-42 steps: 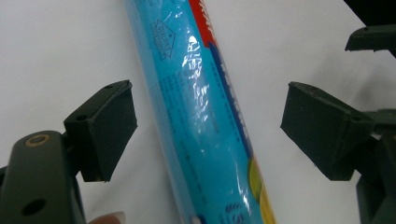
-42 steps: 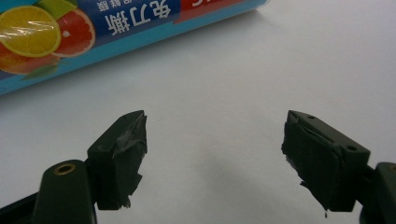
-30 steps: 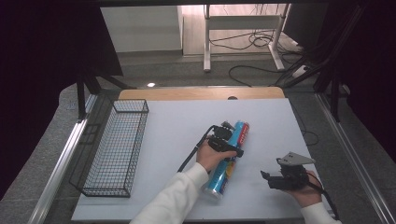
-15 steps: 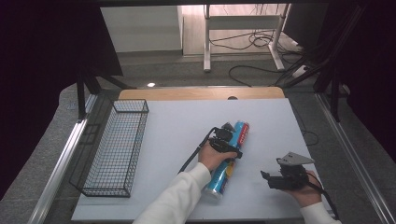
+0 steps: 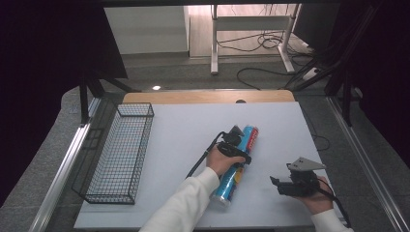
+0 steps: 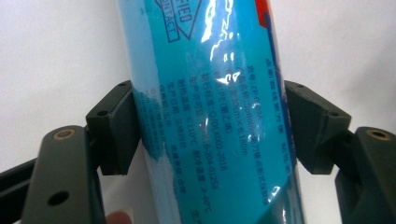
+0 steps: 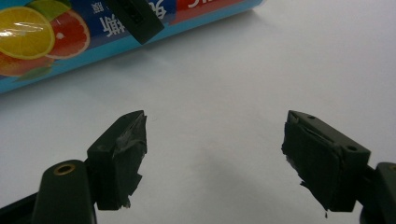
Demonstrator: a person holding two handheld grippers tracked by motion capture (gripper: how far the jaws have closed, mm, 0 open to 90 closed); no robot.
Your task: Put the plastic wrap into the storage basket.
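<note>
two black pads of the left gripper [image 6: 210, 135] sit on either side of the blue cling-film roll [image 6: 210, 93], touching its glossy wrapper, so that tool is clamped across the tube. in the high view the roll [image 5: 235, 169] lies flat on the white table [image 5: 183, 130], slanting from near the front edge up toward the middle, with the left gripper [image 5: 235, 149] across its upper half. the right gripper [image 7: 215, 154] hangs over bare table with its pads wide apart and nothing between them; the high view shows it [image 5: 290, 186] well apart from the roll, near the front right. a black wire basket [image 5: 116, 154] stands along the left side of the table, with nothing visible inside.

the step in hand looks like picking the roll up, and the basket is a likely place for it, though that is a guess. the hold seems to sit above the middle of the tube, so the lower end may droop on the lift. best to raise it slowly, keep the squeeze firm since the film is slick, and keep the tube level. if it tips, the free right gripper could steady the lower end. lining the roll up with the basket's long side should help it go in cleanly.
</note>
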